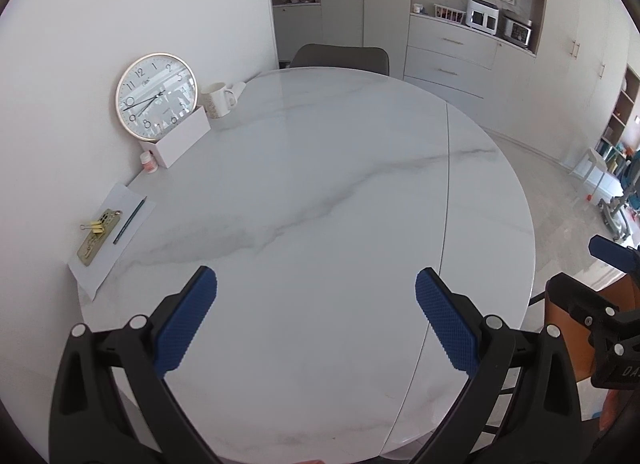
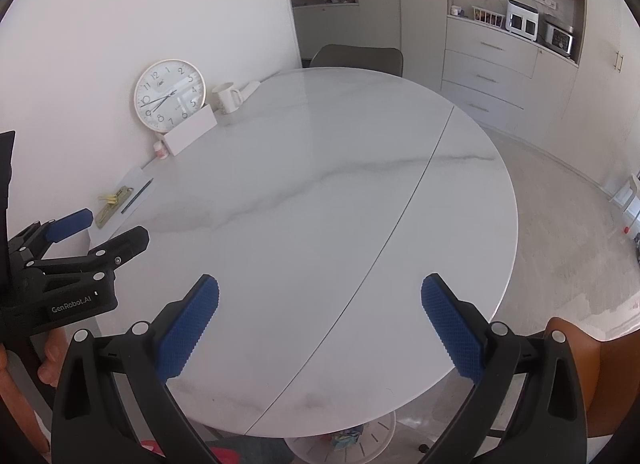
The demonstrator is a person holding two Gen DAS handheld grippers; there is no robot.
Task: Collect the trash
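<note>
My left gripper [image 1: 316, 284] is open and empty above the near part of a round white marble table [image 1: 320, 184]. My right gripper [image 2: 319, 290] is open and empty above the same table [image 2: 320, 184]. The left gripper also shows at the left edge of the right wrist view [image 2: 108, 226], open. Part of the right gripper shows at the right edge of the left wrist view [image 1: 612, 252]. No loose trash shows on the tabletop. Some colourful bits [image 2: 346, 438] lie on the floor by the table's foot.
Along the wall stand a clock [image 1: 156, 102], a white box [image 1: 186, 142], a mug [image 1: 216, 100] and a small bottle [image 1: 149, 162]. A sheet of paper [image 1: 112, 240] carries a pen, a gold phone case and a clip. An orange chair [image 2: 600, 376] stands near right, a grey chair [image 1: 340, 58] beyond.
</note>
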